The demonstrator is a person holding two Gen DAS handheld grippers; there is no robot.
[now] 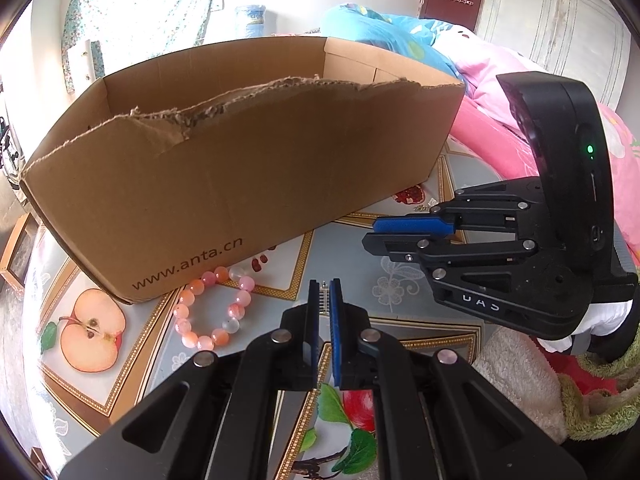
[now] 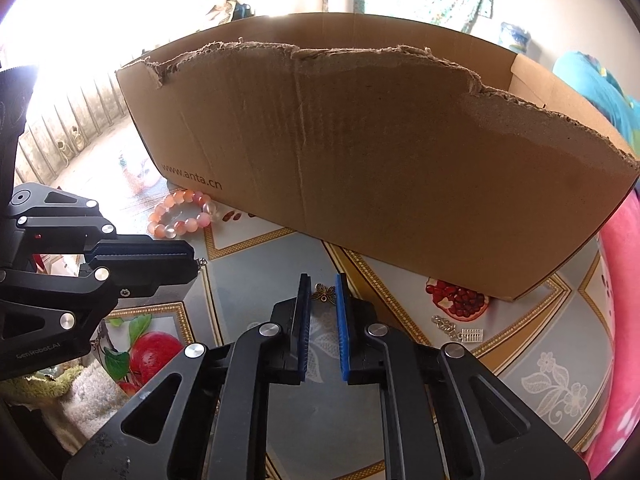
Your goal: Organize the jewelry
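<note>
Your left gripper [image 1: 325,286] is clenched, its blue pads nearly together, with something small and ridged showing in the slit between the tips; what it is cannot be told. Just to the left of its tips the pink bead bracelet [image 1: 212,312] lies on the fruit-patterned tablecloth [image 1: 352,256], close against the front wall of the torn cardboard box [image 1: 248,168]. Your right gripper [image 2: 323,290] stands slightly parted, with the small bronze butterfly charm [image 2: 324,293] lying on the cloth between its fingertips; the pads do not appear to press on it. To the right of those tips, beside a printed pomegranate, a silver chain piece [image 2: 458,330] rests on the cloth. The box fills the view ahead of both grippers. In the right wrist view your left gripper reaches in from the left, with the bracelet beyond it.
</note>
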